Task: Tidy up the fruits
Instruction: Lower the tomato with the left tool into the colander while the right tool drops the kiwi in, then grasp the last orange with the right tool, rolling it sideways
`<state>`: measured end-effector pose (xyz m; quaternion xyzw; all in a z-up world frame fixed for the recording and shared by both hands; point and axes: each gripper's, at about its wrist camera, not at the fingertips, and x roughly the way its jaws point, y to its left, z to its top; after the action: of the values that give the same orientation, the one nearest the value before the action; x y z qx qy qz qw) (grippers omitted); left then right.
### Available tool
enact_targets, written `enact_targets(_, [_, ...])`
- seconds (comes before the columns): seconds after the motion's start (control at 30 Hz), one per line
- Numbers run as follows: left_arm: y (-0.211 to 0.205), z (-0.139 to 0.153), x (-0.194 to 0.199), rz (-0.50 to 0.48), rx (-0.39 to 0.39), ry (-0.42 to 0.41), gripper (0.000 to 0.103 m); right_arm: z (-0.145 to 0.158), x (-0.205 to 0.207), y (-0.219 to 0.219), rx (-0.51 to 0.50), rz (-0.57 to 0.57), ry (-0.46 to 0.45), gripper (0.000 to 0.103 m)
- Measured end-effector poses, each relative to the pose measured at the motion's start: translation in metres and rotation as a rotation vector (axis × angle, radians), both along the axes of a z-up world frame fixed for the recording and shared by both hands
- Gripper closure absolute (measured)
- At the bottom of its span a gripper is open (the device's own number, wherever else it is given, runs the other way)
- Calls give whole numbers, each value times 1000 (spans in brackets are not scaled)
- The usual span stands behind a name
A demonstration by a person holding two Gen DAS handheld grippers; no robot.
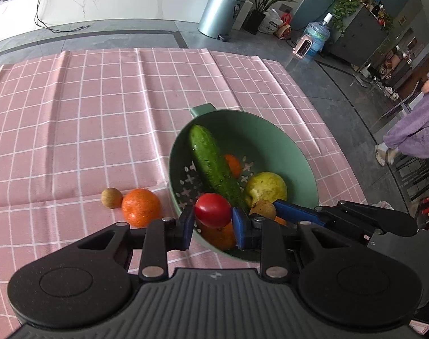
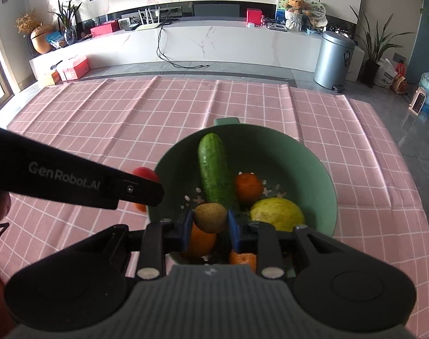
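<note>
A red tomato point(image 1: 213, 210) is gripped between the blue pads of the left tool point(image 1: 213, 223), above the near rim of a green bowl point(image 1: 288, 152). A small brown fruit point(image 2: 210, 217) is clamped in the right tool point(image 2: 209, 233) over the same bowl, where a cucumber point(image 2: 213, 172), a pear point(image 2: 276, 214) and oranges are held. An orange point(image 1: 140, 206) is seen on the pink checked desk point(image 1: 73, 118), just left of the bowl.

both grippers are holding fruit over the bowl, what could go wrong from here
1. The left gripper pinches the round tomato only at its sides; it could slip or bruise.
2. The right gripper, holding a small brown fruit, sits close beside it; they may collide.
3. The orange outside the bowl could roll.
</note>
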<state>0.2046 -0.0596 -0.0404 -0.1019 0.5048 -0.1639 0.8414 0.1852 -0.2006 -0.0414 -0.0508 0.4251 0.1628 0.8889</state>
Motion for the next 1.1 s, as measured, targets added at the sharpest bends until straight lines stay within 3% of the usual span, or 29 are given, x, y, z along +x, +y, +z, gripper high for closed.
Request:
enact_targets(0.57, [-26, -26, 24, -23, 87, 79, 71, -31, 17, -13, 27, 29, 90, 80])
enact_targets(0.67, [-25, -26, 24, -23, 84, 80, 67, -31, 16, -13, 32, 30, 91, 79])
enact_targets(0.73, [-24, -23, 24, -22, 80, 73, 60, -30, 14, -13, 35, 28, 88, 79])
enact_targets(0.9, [-20, -10, 19, -27, 68, 41, 59, -23, 11, -14, 33, 20, 74, 78])
enact_targets(1.0, [-14, 3, 12, -35, 66, 5, 58, -16, 7, -13, 42, 12, 55, 66])
enact_targets(1.1, [-5, 16, 3, -45, 77, -41, 58, -8, 2, -8, 60, 12, 31, 65])
